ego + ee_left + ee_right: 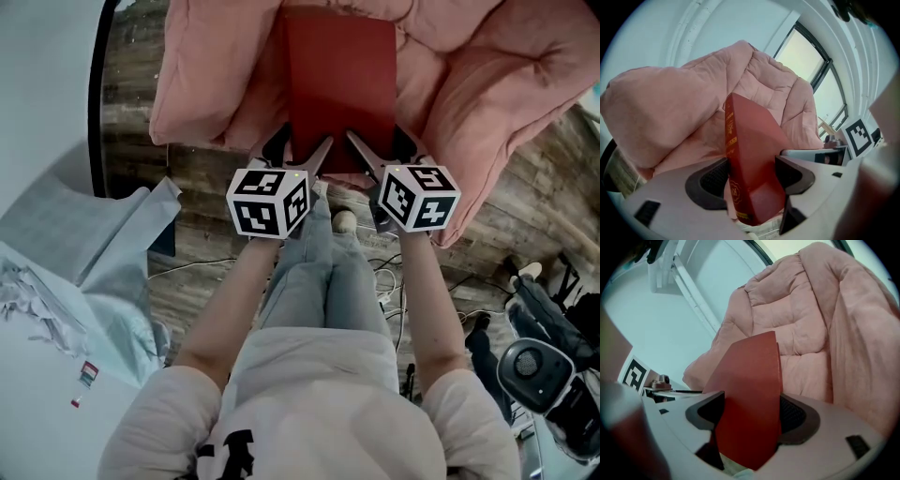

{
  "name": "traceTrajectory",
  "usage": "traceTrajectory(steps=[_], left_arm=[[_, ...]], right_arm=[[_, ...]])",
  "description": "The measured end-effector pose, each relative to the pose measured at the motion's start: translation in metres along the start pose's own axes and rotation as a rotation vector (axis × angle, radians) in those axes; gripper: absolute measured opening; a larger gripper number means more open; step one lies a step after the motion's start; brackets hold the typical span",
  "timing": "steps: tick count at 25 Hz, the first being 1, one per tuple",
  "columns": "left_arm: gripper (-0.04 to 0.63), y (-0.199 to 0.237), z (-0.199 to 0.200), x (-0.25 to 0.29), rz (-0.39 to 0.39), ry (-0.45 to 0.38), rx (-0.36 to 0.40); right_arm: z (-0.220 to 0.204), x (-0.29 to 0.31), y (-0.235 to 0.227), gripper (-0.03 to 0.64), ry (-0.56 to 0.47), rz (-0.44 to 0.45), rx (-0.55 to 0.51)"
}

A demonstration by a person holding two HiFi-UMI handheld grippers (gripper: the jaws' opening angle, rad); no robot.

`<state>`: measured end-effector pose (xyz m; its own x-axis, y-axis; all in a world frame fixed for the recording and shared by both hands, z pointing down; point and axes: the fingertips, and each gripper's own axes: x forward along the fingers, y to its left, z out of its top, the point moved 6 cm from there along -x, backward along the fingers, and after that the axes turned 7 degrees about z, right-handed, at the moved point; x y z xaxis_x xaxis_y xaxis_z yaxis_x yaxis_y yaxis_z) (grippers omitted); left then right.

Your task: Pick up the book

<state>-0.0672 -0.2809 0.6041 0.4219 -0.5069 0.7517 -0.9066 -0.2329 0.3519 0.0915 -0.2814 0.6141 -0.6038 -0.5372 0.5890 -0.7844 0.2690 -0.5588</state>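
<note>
Grasp stage, both grippers on the red book [339, 89].

- Left gripper [302, 161]: jaws closed onto the book's near left corner, at the spine end. Its own view shows a pad on each cover face and the gilt-lettered spine running up between them.
- Right gripper [372, 157]: jaws likewise clamped across the near right corner, with the cover filling the gap between its pads.
- Book position: its near edge is held between the two grippers, and its far end reaches into the fold of the pink quilt [487, 84]. From the head view it seems to rest on or just over the quilt. Whether it touches cannot be told.

Progress, as judged: approach and two-point grip appear complete. The remaining step is the lift itself, bringing the book clear of the quilt.
</note>
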Motion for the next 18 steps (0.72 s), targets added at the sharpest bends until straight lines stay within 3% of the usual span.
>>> traceTrajectory(steps=[18], left_arm=[[0.304, -0.041, 0.04, -0.069, -0.029, -0.093, 0.037]], right_arm=[[0.044, -0.066, 0.048, 0.354, -0.06, -0.017, -0.036]])
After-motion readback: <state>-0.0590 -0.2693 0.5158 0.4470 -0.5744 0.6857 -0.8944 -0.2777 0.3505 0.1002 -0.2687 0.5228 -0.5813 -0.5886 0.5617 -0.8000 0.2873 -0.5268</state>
